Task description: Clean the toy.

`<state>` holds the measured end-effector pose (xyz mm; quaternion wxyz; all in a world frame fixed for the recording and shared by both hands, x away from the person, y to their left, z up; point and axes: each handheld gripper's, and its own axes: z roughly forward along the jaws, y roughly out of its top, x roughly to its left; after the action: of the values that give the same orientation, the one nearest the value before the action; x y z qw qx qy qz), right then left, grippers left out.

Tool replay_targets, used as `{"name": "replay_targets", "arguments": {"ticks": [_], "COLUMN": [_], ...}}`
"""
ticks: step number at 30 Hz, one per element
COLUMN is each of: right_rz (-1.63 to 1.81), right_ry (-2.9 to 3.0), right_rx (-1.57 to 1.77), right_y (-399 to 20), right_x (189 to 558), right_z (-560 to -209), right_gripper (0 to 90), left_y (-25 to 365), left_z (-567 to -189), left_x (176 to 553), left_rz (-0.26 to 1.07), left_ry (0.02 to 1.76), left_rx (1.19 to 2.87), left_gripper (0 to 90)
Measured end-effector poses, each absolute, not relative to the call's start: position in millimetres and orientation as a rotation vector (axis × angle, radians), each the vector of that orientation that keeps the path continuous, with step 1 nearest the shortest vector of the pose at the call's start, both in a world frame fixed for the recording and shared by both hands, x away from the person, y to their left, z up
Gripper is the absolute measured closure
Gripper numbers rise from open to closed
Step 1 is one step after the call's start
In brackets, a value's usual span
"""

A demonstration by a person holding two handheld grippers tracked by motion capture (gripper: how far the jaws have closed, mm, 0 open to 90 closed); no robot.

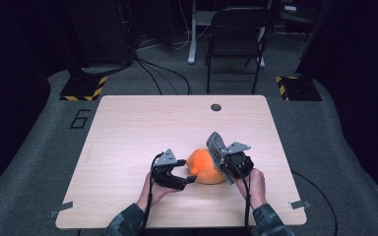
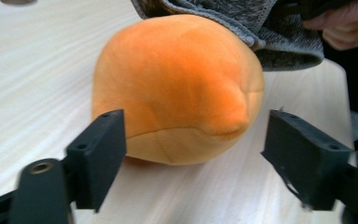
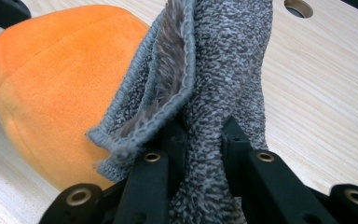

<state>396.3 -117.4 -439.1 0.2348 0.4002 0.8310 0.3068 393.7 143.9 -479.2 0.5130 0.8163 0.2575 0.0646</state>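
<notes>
Gripping a grey knitted sock with a fleecy lining (image 3: 214, 79), the right gripper (image 1: 229, 162) is holding the fabric's open cuff against the top of a round orange plush ball (image 1: 205, 166), its jaws clamped tight on a fold of the knit. The ball is sitting on the pale wooden surface (image 1: 142, 123), near the person's edge and between the two hands. The left gripper (image 2: 196, 158) is standing level with the surface, its jaws apart on either side of the ball's near end and touching nothing, as its own view is showing. With the ball resting free, the likely trouble is this: any tug on the sock could roll the soft toy away, since nothing is pinning it, and the cuff, lying against one side of the ball, could slip off instead of stretching over. Both forearms are coming in from the near edge, the left hand (image 1: 153, 191) lying low and angled inward toward the ball, the right hand (image 1: 256, 184) raised a little with its gripper tilted forward and inward over the toy.
</notes>
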Motion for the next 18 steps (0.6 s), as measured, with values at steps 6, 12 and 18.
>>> {"name": "replay_targets", "arguments": {"ticks": [6,12,18], "right_rz": [0.839,0.844,0.851], "right_ry": [2.281,2.278,2.276], "right_rx": [1.092,1.098,1.104], "right_y": [-117.3,-117.6,-115.6], "right_x": [398.6,399.2,399.1], "right_z": [-439.7,-440.3,-441.2], "right_gripper": [76.5,76.5,76.5], "left_y": [139.4,127.9,115.7], "left_z": [-490.8,-500.6,-508.7], "left_x": [393.3,394.0,392.1], "left_rz": [0.275,0.405,0.510], "left_ry": [0.529,0.437,0.414], "left_rx": [2.034,2.086,2.139], "left_gripper": [15.9,17.8,26.0]}}
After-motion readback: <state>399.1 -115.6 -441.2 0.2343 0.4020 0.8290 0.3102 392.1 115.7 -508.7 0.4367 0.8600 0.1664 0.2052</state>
